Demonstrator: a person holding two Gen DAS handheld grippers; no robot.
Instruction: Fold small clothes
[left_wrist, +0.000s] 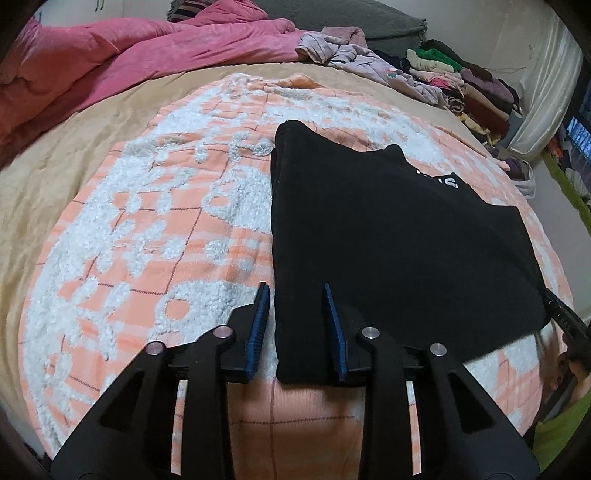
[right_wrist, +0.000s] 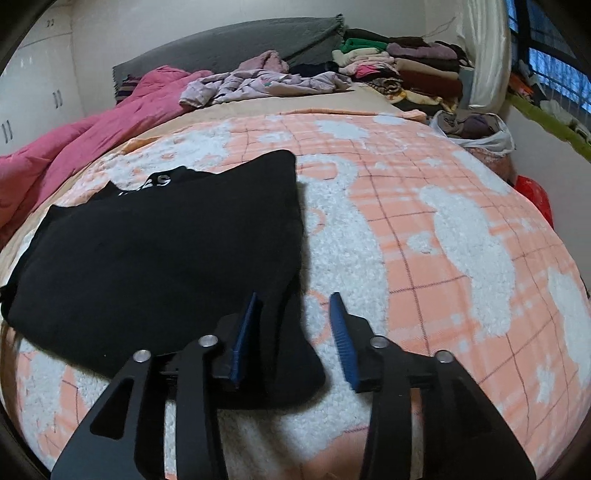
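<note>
Black garment (left_wrist: 388, 236) lies folded on the bed (left_wrist: 147, 229), seemingly finished, with left gripper (left_wrist: 297, 328) and right gripper (right_wrist: 295, 336) both parted, gripping nothing.

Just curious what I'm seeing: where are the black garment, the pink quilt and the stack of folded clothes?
black garment (left_wrist: 388, 251): left wrist view, middle of the fabric.
pink quilt (left_wrist: 122, 59): left wrist view, rumpled top.
stack of folded clothes (right_wrist: 417, 70): right wrist view, middle of the pile.

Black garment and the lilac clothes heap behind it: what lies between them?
Only bare bedding: the peach-and-white blanket, then the tan sheet, between black garment and lilac heap. Right wrist view shows it.
</note>
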